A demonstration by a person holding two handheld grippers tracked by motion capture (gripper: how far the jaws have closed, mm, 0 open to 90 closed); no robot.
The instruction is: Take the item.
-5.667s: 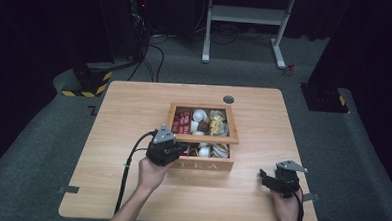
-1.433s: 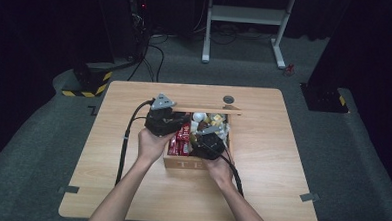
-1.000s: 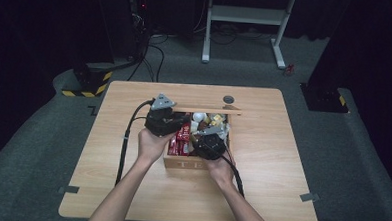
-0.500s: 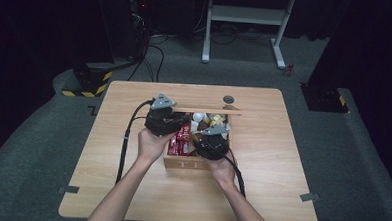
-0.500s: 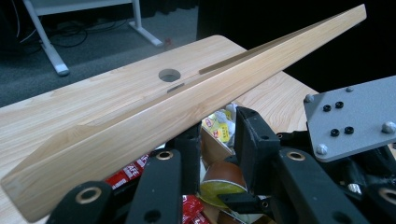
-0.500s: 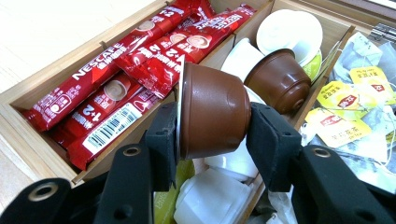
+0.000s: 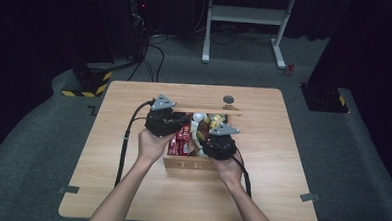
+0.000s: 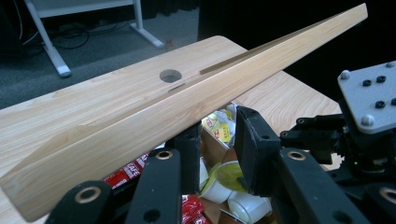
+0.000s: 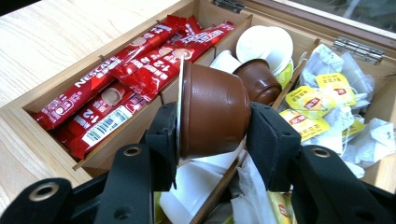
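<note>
Wood table (image 7: 130,187): tea box (image 7: 191,164) lid (image 8: 187,116) raised; R gripper (image 9: 212,135) jaws clamp brown capsule (image 9: 212,109).

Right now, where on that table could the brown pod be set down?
Bare table lies right of the wooden box, and left of it beyond the cable. Inside the box it is crowded: red sachets, tea bags, pods.

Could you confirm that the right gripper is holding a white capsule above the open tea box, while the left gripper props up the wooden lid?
Not quite: the capsule in the right gripper is brown, as the right gripper view shows. The rest holds: the left gripper props the lid of the tea box.
</note>
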